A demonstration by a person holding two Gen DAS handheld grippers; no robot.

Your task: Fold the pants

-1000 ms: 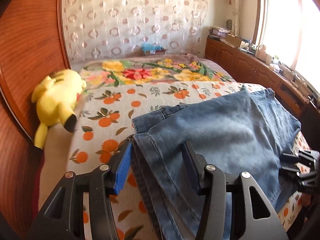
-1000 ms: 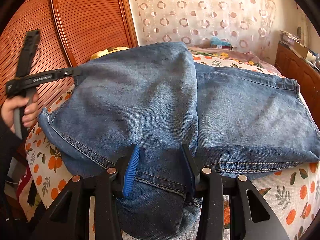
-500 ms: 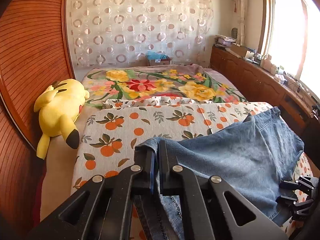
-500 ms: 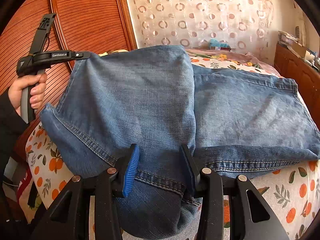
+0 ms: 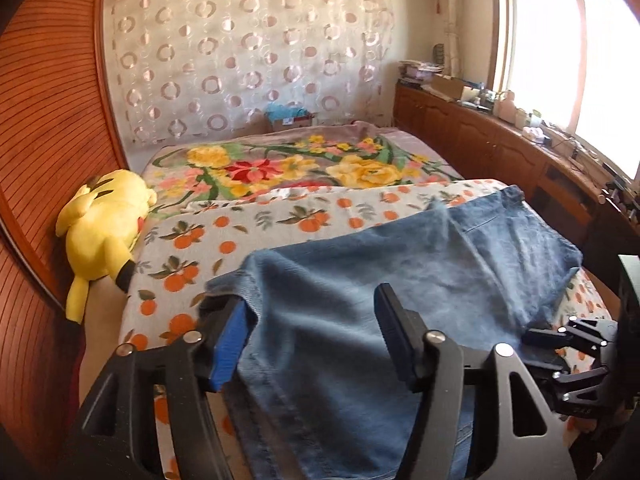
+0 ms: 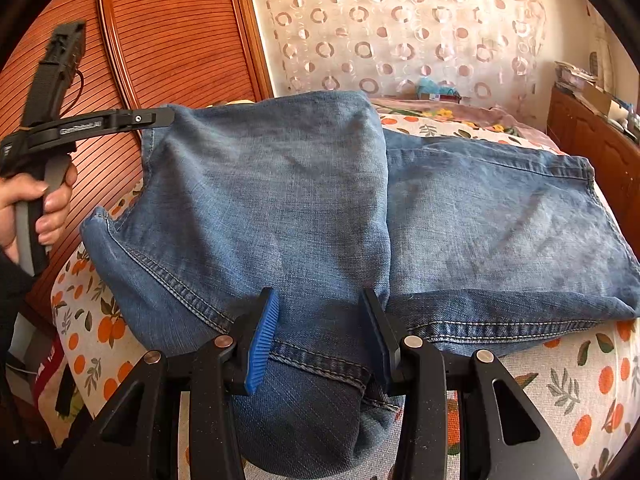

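Note:
Blue jeans [image 6: 460, 216] lie on the bed, with one half folded over the other. In the left wrist view my left gripper [image 5: 310, 336] has its jaws wide apart and opening. The denim [image 5: 320, 320] runs loosely between them and neither pad presses on it. From the right wrist view, the left gripper [image 6: 160, 117] sits at the raised far corner of the top layer, held by a hand [image 6: 44, 208]. My right gripper [image 6: 320, 336] is shut on a thick bunch of denim at the near edge, which hangs below its fingers. It also shows as the right gripper [image 5: 560, 356] at the jeans' right edge.
The bed carries an orange-print sheet [image 5: 280, 224] and a floral blanket [image 5: 304, 164]. A yellow plush toy [image 5: 104, 232] lies against the wooden headboard [image 5: 44, 160] on the left. Wooden cabinets [image 5: 492, 144] with clutter run under the window on the right.
Half a second ago my left gripper was shut on the jeans' corner and had lifted it. Now its jaws stand wide apart around the denim. The right gripper has not moved.

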